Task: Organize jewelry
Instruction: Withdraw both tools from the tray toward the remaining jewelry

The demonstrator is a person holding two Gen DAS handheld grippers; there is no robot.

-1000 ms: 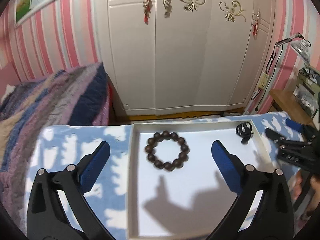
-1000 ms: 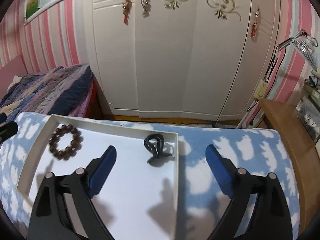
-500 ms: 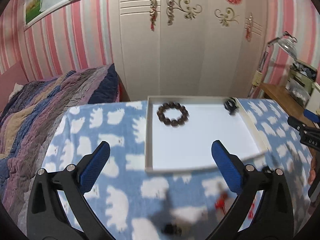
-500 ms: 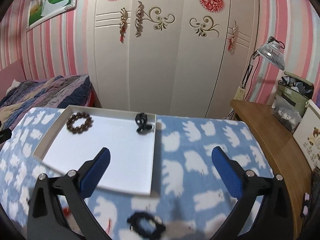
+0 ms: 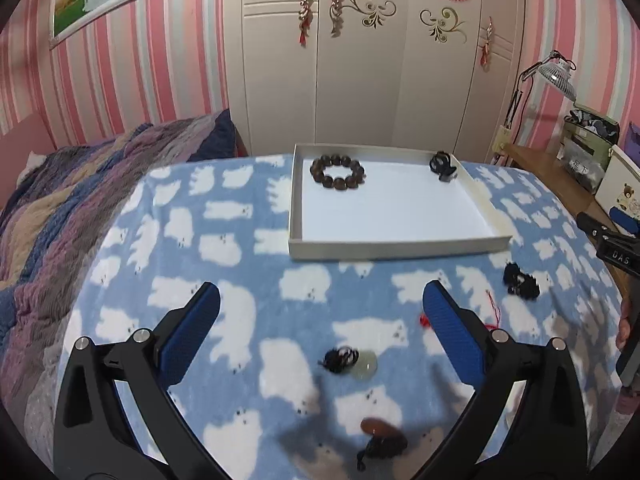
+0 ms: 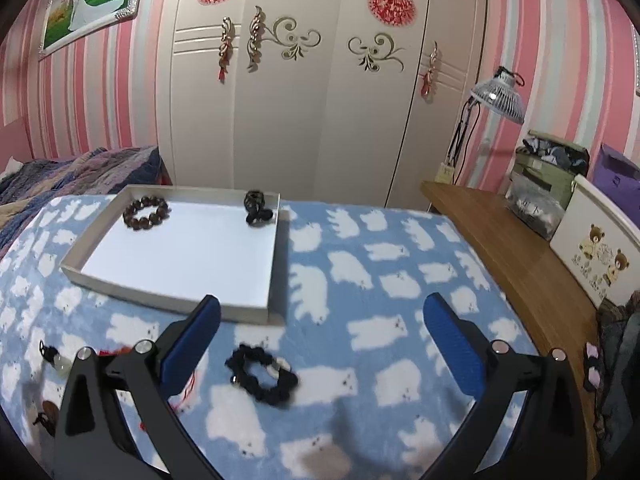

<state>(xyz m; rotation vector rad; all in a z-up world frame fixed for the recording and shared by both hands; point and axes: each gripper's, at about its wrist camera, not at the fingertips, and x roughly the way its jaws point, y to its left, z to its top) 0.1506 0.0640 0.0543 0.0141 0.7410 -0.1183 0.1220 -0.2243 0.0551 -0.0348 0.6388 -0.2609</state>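
Both of my grippers are spread wide and empty: the left gripper (image 5: 320,320) hangs over the pale jade pendant (image 5: 363,365), the right gripper (image 6: 322,322) over the black bead bracelet (image 6: 262,374) on the fleece blanket (image 6: 360,272). The white tray (image 6: 168,302) holds a wooden bead bracelet (image 6: 145,212). I'd descend straight, straddle one side of the black loop, and pinch beads, not fleece.
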